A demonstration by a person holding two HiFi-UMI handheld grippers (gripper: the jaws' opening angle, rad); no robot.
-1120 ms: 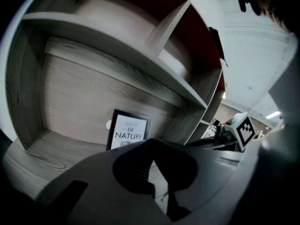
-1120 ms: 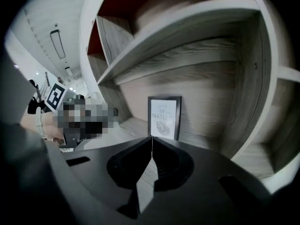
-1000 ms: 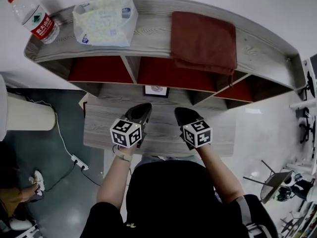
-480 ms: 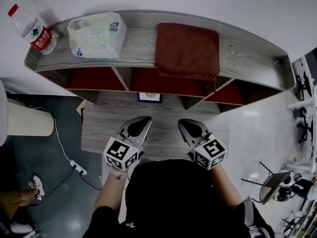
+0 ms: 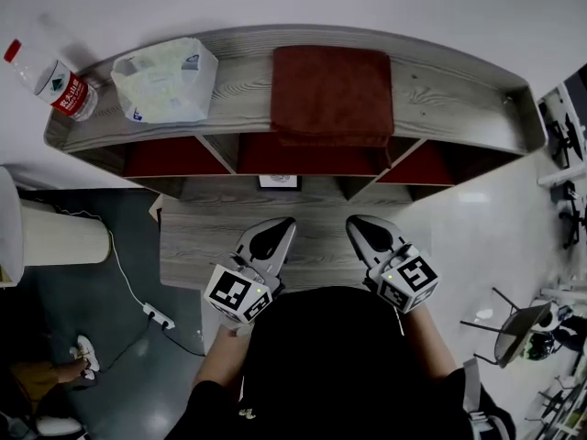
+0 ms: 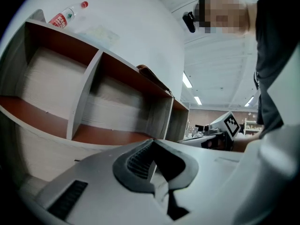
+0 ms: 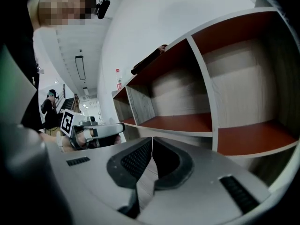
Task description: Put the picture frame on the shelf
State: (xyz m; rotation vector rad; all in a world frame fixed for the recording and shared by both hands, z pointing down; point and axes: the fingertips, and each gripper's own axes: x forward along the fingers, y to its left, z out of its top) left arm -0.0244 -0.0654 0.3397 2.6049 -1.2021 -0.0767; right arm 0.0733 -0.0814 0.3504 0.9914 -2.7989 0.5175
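Observation:
The small dark-edged picture frame (image 5: 278, 181) stands upright at the back of the wooden table (image 5: 193, 246), right under the middle compartment of the grey shelf unit (image 5: 449, 108). In the head view my left gripper (image 5: 286, 223) and right gripper (image 5: 353, 220) hover side by side over the table's near part, well short of the frame. Both are shut with nothing between the jaws. The left gripper view shows the left gripper (image 6: 152, 158) facing empty red-floored compartments (image 6: 108, 136). Ahead of my right gripper (image 7: 151, 156) are the same kind of empty compartments (image 7: 180, 122).
On the shelf's top lie a water bottle (image 5: 50, 81), a tissue pack (image 5: 165, 81) and a folded dark red towel (image 5: 332, 94). A white cylinder (image 5: 55, 236) and a power strip (image 5: 158, 316) are on the floor at the left. A chair (image 5: 518, 333) stands at the right.
Both grippers have drawn back from the shelf toward my body and risen, still shut and empty. The picture frame stays where it was.

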